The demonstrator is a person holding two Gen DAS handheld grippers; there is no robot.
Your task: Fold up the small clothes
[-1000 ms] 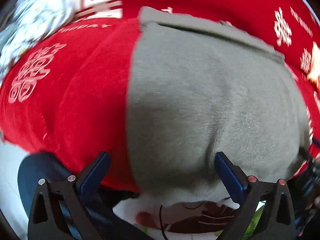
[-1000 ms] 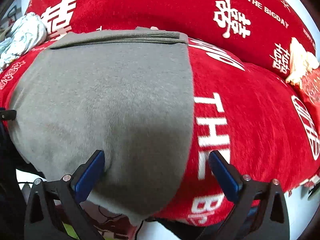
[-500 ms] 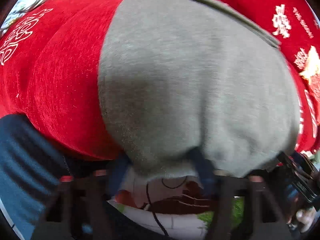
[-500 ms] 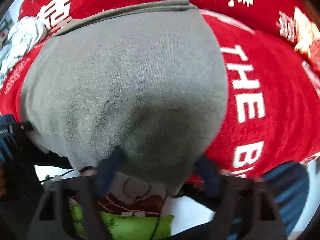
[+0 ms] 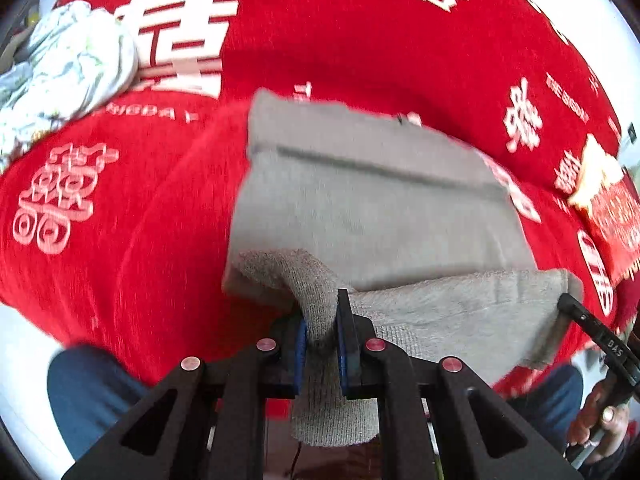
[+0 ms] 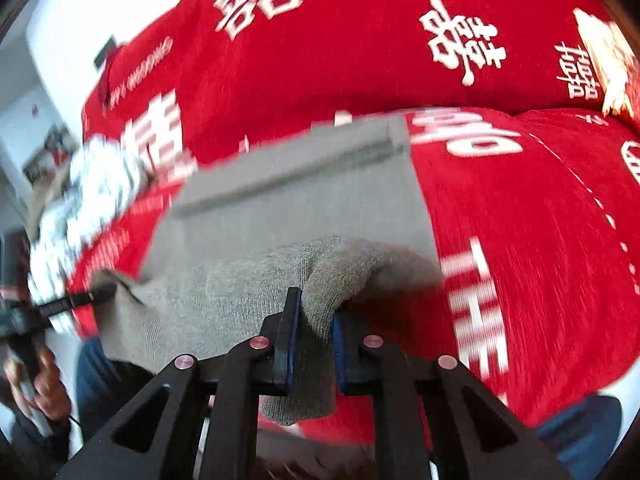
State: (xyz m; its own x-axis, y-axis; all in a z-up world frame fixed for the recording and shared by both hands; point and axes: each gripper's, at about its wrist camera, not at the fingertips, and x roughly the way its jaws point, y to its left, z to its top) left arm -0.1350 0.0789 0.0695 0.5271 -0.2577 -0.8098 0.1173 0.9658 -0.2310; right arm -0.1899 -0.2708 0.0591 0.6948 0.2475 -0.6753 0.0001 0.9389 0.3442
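Note:
A grey knit garment (image 5: 360,200) lies flat on a red cloth with white lettering (image 5: 120,240). Its near hem is lifted off the surface. My left gripper (image 5: 322,300) is closing on the hem's left part, and its blue pads pinch a fold of the fabric. In the right wrist view, the grey garment (image 6: 280,220) is pinched the same way by my right gripper (image 6: 316,304), whose jaws are still closing on the hem's right part. Each gripper also shows in the other's view: the right gripper (image 5: 592,328) and the left gripper (image 6: 80,300) hold the hem's two ends.
A crumpled white patterned garment (image 5: 72,68) lies at the far left of the red cloth (image 6: 520,200). A red and cream item (image 5: 608,200) sits at the right edge. A person's blue trouser legs (image 5: 88,392) are close below the front edge.
Both grippers went from wide open over the hem to pinched on it. They have risen, lifting the near hem off the red cloth.

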